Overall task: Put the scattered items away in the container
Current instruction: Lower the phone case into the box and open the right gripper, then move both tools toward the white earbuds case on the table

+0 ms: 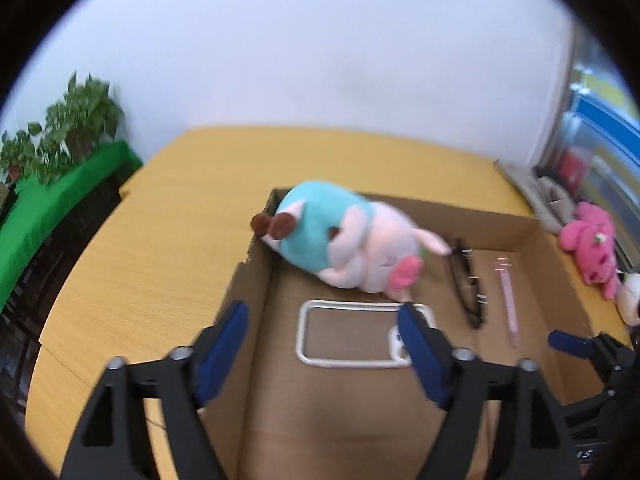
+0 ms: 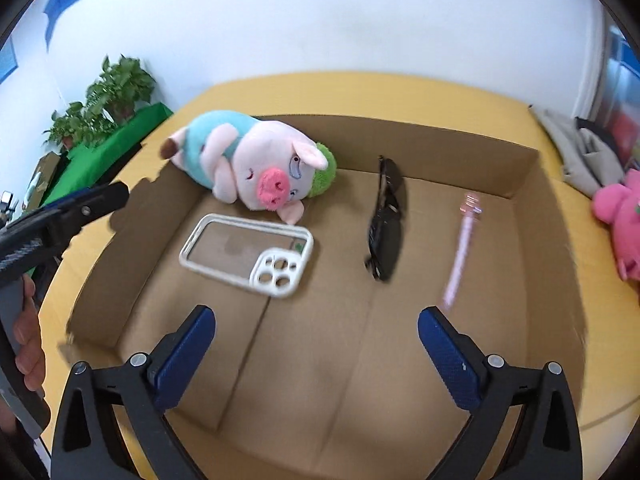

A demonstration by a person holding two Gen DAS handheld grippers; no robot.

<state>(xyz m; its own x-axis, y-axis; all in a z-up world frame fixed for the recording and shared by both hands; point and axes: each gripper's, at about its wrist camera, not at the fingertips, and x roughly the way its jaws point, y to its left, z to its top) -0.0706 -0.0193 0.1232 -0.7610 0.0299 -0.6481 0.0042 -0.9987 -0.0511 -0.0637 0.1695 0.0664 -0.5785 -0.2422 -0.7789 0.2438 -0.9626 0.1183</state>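
- Yellow wooden table [image 2: 420, 92] against a white wall, potted green plants [image 2: 116, 92] at far left.
- Shallow brown cardboard box [image 2: 460, 136] on the table holds a pink plush pig in a teal shirt [image 2: 256, 160], a white-rimmed clear phone case [image 2: 248, 252], folded black sunglasses [image 2: 386, 220] and a pink pen [image 2: 460, 256].
- Pig leans on the box's far-left corner, just beside the case.
- Bright pink plush toy [image 2: 624, 224] lies outside the box, at right.
- Left gripper [image 1: 322, 330] fingers spread, empty, above the box's left wall.
- Right gripper [image 2: 316, 332] fingers spread, empty, over the box floor.
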